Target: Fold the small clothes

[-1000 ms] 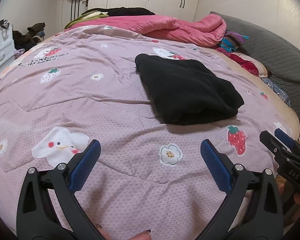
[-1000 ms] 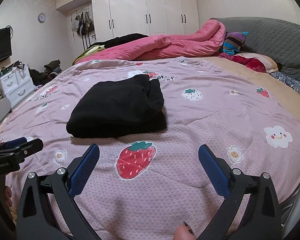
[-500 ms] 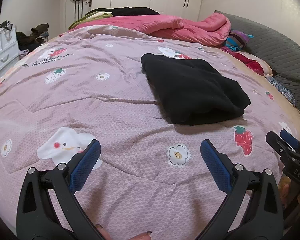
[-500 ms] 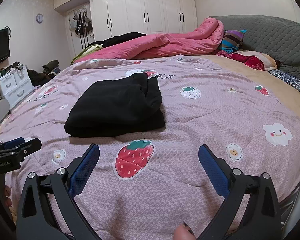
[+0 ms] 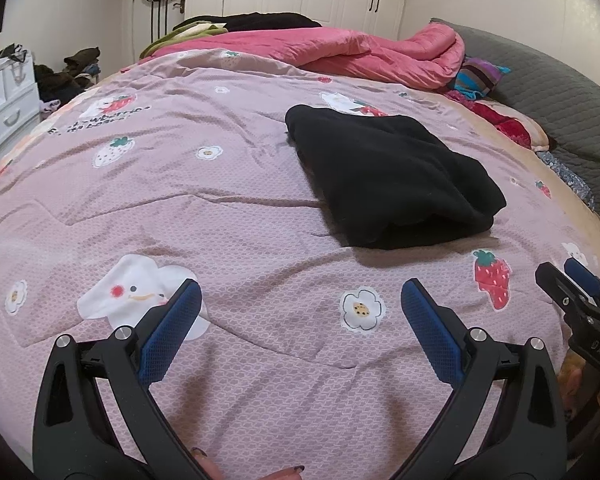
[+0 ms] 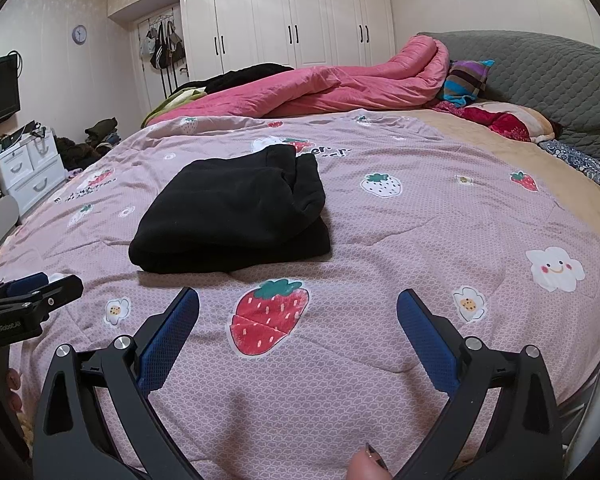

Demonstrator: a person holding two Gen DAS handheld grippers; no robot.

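My left gripper (image 5: 300,320) hung wide apart over the near edge of the bed, its blue pads (image 5: 168,336) clear of the quilt (image 5: 220,208) and gripping nothing. My right gripper (image 6: 298,324) was spread just as wide and equally empty, poised above a big printed strawberry (image 6: 270,316) near that same edge. Each gripper showed in the other's camera: the right one at the right border of the left view, the left one at the left border of the right view, both low by the near edge.

The black garment (image 5: 388,180) lay folded into a thick, roughly rectangular bundle around the middle of the bed, well apart from both grippers. From the right wrist view it (image 6: 236,216) sat ahead and slightly to the left, with the rolled edges stacked on its far right side. I could not tell from either view how many layers the fold had.

Beyond it, a pink duvet (image 6: 332,88) was heaped along the far edge of the bed, and a striped pillow (image 6: 466,80) rested at the far right corner against the grey headboard (image 6: 548,72).
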